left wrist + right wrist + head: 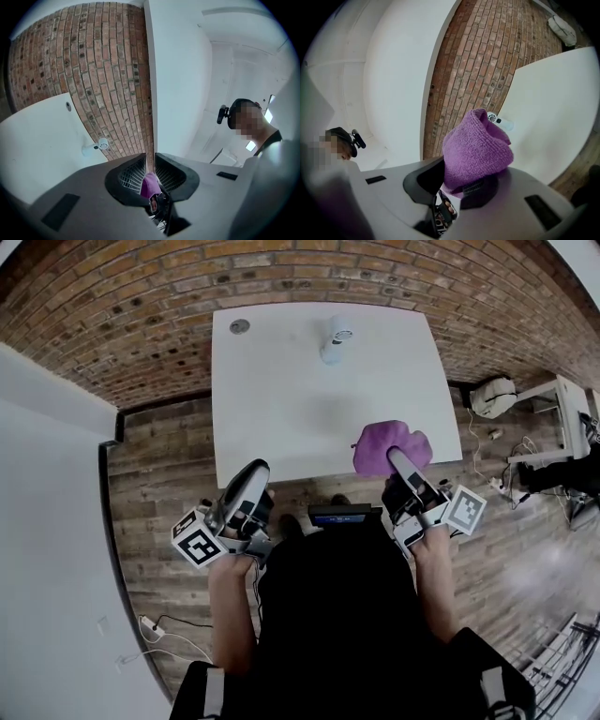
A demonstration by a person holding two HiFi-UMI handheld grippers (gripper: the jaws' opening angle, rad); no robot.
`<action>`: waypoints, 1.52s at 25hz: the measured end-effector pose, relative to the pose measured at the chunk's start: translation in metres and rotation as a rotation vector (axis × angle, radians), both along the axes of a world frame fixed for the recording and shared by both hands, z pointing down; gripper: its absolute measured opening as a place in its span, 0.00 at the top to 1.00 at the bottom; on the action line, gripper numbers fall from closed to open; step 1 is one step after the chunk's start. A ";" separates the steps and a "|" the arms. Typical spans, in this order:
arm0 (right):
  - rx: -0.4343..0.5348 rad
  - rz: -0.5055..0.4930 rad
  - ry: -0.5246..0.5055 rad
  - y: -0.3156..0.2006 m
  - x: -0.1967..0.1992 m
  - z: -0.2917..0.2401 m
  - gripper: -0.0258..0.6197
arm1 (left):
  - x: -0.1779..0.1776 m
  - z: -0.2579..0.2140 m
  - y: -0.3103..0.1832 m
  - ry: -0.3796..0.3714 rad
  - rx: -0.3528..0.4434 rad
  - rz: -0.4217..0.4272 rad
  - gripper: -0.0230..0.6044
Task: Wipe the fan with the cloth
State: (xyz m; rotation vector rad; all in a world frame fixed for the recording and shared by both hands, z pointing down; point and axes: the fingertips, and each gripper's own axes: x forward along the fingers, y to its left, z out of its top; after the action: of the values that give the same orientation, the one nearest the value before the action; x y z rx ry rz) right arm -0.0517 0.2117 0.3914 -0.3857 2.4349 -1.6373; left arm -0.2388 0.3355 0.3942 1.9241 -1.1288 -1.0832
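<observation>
Broadly, a white table fills the middle of the head view, in front of a brick wall. The purple cloth, a thick, nubby terry bunched into a rounded lump, hangs over the table's near edge. The fan is small and white with a round grilled face, and it sits on the far part of the table, well apart from the cloth. The right gripper has its jaws clamped on the cloth's lower folds. The left gripper hovers off the table's near edge, its jaws a narrow slit apart. A small purple patch shows low in that slit; I cannot tell what it is.
</observation>
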 end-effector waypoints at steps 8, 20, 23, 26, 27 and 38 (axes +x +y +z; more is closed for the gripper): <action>-0.035 0.068 -0.025 -0.048 0.029 0.017 0.86 | 0.008 0.010 -0.034 -0.062 -0.063 -0.002 0.86; -0.063 0.033 -0.124 -0.185 0.022 0.037 0.85 | 0.017 0.007 -0.155 -0.292 -0.239 -0.043 0.86; -0.011 0.002 -0.051 -0.210 0.022 0.048 0.85 | 0.022 0.017 -0.191 -0.421 -0.320 -0.049 0.86; 0.035 -0.038 0.070 -0.228 0.013 0.073 0.85 | 0.022 0.027 -0.222 -0.647 -0.398 -0.035 0.86; 0.050 -0.052 0.119 -0.233 0.008 0.082 0.86 | 0.021 0.030 -0.233 -0.737 -0.410 -0.030 0.85; 0.475 -0.131 0.345 -0.296 -0.102 0.047 0.85 | 0.011 0.071 -0.375 -1.349 -0.442 0.128 0.85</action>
State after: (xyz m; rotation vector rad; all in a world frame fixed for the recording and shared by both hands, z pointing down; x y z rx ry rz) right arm -0.1533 -0.0842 0.4386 -0.4672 3.0512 -1.0389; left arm -0.2280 -0.0395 0.4650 2.2106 -1.6278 0.7116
